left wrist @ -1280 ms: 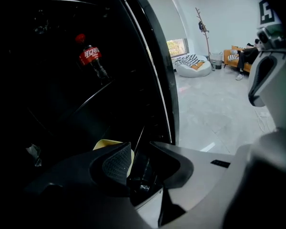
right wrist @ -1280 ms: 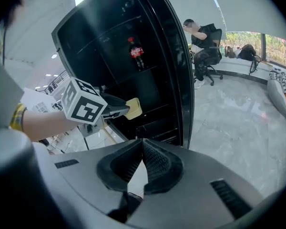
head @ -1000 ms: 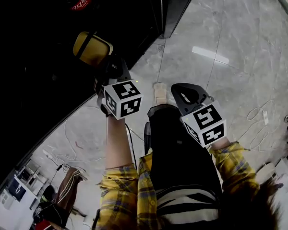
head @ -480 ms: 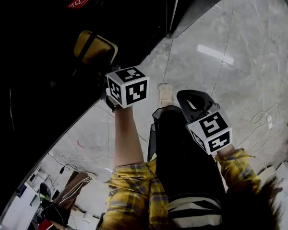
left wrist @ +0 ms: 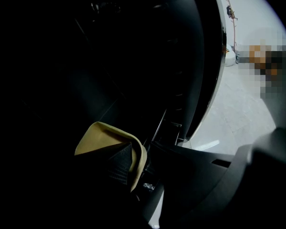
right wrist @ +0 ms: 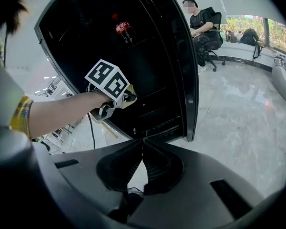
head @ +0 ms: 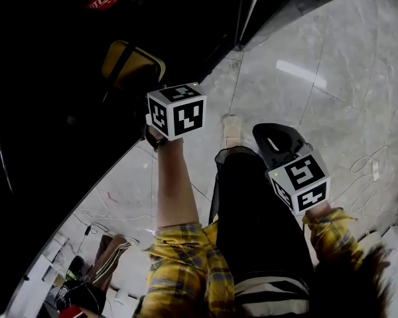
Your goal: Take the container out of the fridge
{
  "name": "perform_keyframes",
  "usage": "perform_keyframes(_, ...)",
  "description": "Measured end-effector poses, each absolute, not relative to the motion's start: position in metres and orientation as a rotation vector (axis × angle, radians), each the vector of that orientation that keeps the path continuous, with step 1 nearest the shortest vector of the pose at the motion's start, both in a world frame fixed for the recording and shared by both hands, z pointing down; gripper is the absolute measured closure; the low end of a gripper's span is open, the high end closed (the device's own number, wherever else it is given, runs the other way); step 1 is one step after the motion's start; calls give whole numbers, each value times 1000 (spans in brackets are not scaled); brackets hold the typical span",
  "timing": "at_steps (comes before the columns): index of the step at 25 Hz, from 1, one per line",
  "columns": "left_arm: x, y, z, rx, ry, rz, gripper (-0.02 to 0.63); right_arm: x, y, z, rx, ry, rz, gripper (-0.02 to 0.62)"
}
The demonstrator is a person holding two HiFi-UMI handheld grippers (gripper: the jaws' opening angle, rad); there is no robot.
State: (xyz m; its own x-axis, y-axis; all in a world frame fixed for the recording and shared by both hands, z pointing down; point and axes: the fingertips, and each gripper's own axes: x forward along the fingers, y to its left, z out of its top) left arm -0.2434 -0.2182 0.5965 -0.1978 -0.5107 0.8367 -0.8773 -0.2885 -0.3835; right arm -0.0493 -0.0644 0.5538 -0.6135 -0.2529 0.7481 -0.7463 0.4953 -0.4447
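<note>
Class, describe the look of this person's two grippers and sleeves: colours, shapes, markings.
The left gripper and right gripper are black plastic with ribbed jaws. Each carries a white cube with black square markers. Sleeves are yellow plaid; the left is pushed up.

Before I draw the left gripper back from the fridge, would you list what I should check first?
1. Left gripper shut on container: ok.
2. Container clear of fridge: cannot tell; it shows against the dark interior.
3. Fridge open: ok.
4. Right gripper free: ok, jaws together, empty.
5. Floor free of cables: not ok, loops lie on it.
</note>
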Motion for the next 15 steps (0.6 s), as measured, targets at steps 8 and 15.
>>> perform_keyframes(8, -247, -219, 605, 1718, -1576, 1517, 557, -46, -63, 556, 828, -2117, 1047, 568)
perform_keyframes(15, -231, -214, 599, 1799, -1535, 1506, 563, -42, -66, 549, 867, -2126, 1038, 568)
